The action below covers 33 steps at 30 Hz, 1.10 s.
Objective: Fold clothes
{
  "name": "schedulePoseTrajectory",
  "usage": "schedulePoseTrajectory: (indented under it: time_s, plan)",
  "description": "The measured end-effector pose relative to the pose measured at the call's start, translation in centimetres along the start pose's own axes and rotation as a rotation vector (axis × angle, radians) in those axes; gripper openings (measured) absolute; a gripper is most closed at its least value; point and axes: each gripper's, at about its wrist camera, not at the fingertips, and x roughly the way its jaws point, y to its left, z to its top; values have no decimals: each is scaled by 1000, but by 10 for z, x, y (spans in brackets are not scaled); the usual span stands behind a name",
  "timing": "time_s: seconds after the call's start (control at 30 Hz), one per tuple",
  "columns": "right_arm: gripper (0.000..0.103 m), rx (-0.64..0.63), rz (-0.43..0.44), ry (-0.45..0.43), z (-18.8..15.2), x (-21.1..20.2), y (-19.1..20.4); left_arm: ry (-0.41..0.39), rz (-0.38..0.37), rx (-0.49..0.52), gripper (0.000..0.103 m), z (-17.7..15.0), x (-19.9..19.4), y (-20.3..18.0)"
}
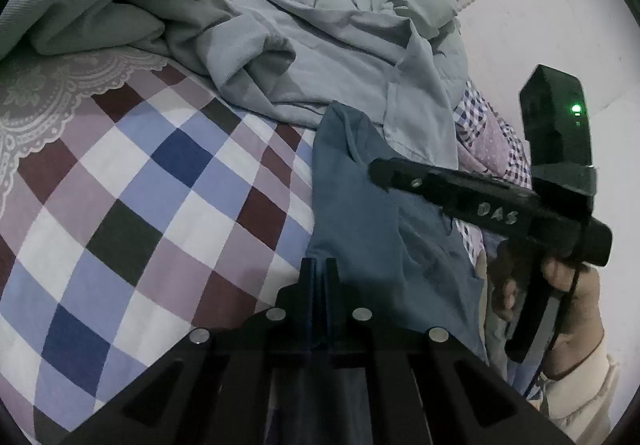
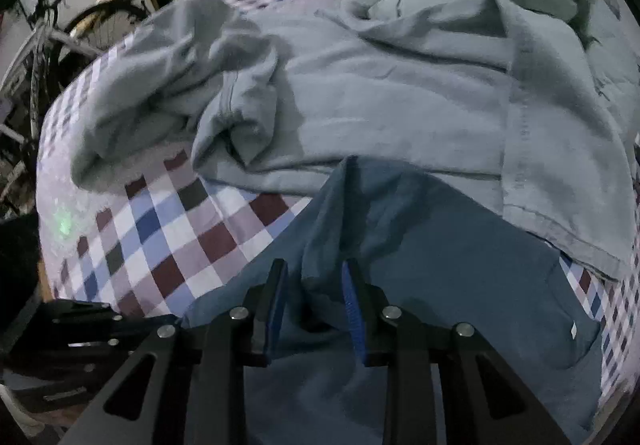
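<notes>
Two grippers: the left gripper point(image 1: 319, 273) is clamped on the blue garment point(image 1: 372, 229); the right gripper point(image 2: 316, 285), jaws apart, should be closed at 12 o'clock.

Checkered bedsheet point(image 1: 132, 205) spreads left of the fingers, rumpled pale quilt point(image 2: 400, 93) heaped ahead of them, bicycle point(image 2: 60, 33) far left.

place: home bedroom | cues: bed point(image 1: 132, 205) with checked sheet, rumpled grey bedding point(image 2: 400, 85), bicycle point(image 2: 60, 33) beside it
</notes>
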Motion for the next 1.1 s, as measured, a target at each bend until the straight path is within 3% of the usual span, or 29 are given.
schedulePoseTrajectory:
  time_s: [0.2, 0.27, 0.33, 0.53, 0.63, 0.77, 0.93, 1.1]
  plan:
    - [31, -34, -83, 59, -2, 23, -1, -8, 1, -2, 2, 1, -2, 1]
    - [22, -33, -103, 52, -1, 23, -4, -8, 1, -3, 2, 1, -2, 2]
    - [1, -25, -141, 40, 3, 21, -11, -9, 1, -2, 2, 1, -2, 2]
    - [1, -12, -302, -9, 22, 16, -29, -8, 4, 2, 1, 1, -2, 3]
    - [2, 41, -329, -58, 28, 8, -39, -8, 6, 1, 1, 1, -2, 3]
    - [6, 107, -211, -76, 18, -7, -47, -7, 9, 7, 1, 1, -2, 4]
    - [37, 140, -121, -40, -10, -14, -56, -6, 8, 8, 2, 2, -2, 4]
    - [37, 148, -92, 1, -41, -15, -65, -8, 12, 17, 2, 3, -2, 4]
